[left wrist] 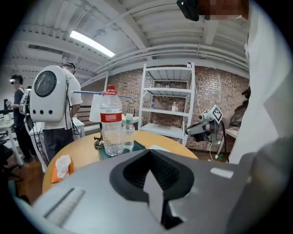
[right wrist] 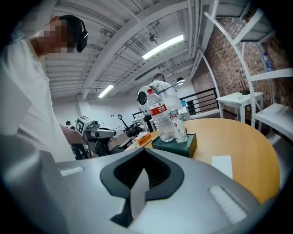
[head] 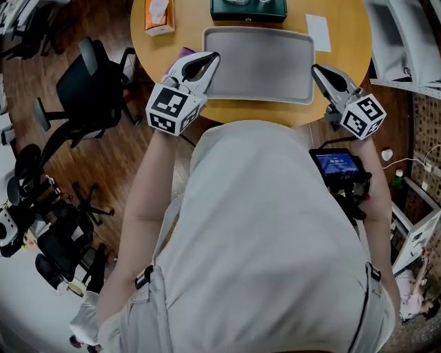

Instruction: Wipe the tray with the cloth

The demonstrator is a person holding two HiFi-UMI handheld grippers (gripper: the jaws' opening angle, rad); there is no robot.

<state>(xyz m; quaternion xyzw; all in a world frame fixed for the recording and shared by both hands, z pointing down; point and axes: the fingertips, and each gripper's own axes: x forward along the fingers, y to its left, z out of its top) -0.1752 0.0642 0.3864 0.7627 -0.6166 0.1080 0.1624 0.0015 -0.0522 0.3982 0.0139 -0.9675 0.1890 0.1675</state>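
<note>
Tray flat on table, both grippers shut at its near corners

Grey rectangular tray: shallow, with rounded corners, a low raised rim and a matte, smooth floor. It lies flat on the round, pale wooden table, close to the table's near edge. Its long axis runs left to right across the person's front, and 1 long side faces the person.

Left gripper: grey shell and black ribbed pads, with the jaws pressed together and nothing between them. In the head view its tip sits over the tray's near left corner; contact cannot be judged.

Right gripper: same build, jaws likewise together and empty. Its tip is just beside the tray's near right corner.

A small purple patch shows just left of the tray, mostly hidden by the left gripper; what it is cannot be told.

Beyond the tray's far side:
- Dark green box, with 2 clear plastic bottles standing on it: a tall one with a red label and a shorter one with a green cap.
- Orange tissue pack, to the left of the box.
- White paper slip, lying flat off the tray's far right corner.
</note>
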